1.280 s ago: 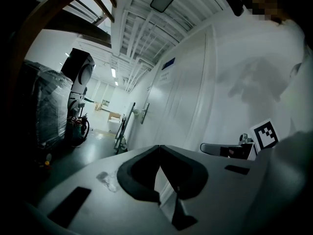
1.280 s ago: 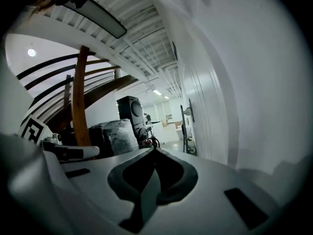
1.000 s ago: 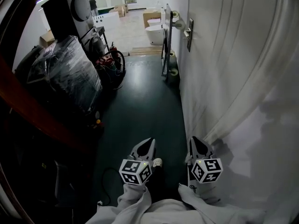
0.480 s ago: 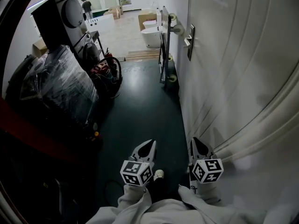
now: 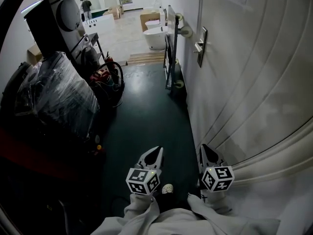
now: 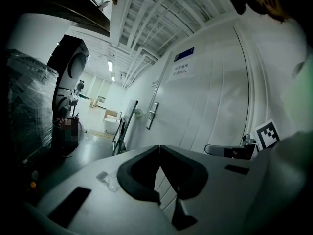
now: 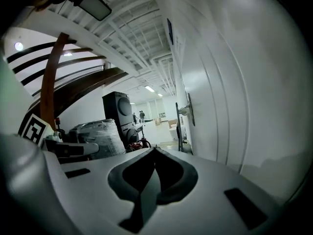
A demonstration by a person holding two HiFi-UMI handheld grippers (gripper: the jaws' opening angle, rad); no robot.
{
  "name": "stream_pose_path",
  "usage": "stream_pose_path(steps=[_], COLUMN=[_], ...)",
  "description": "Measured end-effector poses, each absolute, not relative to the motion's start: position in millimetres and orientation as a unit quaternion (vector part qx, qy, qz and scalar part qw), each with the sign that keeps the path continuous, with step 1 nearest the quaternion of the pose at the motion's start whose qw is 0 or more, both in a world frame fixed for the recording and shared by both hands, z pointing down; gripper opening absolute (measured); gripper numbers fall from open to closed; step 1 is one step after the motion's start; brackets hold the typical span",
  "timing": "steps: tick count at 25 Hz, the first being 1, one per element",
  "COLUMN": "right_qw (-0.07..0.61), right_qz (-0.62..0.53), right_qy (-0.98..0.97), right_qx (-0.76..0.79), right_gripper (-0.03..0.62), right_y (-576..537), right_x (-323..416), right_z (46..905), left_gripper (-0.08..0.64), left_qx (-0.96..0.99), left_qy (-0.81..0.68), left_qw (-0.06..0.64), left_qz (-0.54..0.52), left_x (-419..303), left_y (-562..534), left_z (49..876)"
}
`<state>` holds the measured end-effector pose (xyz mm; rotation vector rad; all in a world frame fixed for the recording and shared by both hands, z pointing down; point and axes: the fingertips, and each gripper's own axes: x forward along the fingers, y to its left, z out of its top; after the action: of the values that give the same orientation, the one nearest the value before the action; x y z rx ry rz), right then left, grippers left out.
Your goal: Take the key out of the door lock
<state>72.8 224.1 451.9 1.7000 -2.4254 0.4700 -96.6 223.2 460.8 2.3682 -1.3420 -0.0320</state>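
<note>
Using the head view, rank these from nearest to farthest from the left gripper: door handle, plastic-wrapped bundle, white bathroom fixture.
From the left gripper:
1. plastic-wrapped bundle, on the corridor's left side.
2. door handle, on the door at right, further along.
3. white bathroom fixture, at the far end, in the bright room.

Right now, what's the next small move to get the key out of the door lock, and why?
Probably step forward toward the door handle on the right. It lies well ahead, while the left gripper and right gripper hang low, both shut and empty. The key is too small to make out from here.
</note>
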Motion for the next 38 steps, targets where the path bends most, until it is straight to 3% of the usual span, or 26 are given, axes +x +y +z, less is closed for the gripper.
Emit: stream_pose_path(steps=[14,38], right_qw=[0.075,0.080], right_qz=[0.153,0.155], right_qy=[-0.806,-0.816], right_qx=[0.568,0.550], right_gripper=[0.052,0.052], right_y=[181,100], right_x=[44,59], right_z=[463,470], left_gripper=[0.014,0.014], left_qx=[0.852,0.854], left_qy=[-0.479,-0.477], left_qw=[0.210,0.205], left_qz=[-0.001,0.010], left_x=[-121,-91], left_y=[179,102], left_z=[478,486])
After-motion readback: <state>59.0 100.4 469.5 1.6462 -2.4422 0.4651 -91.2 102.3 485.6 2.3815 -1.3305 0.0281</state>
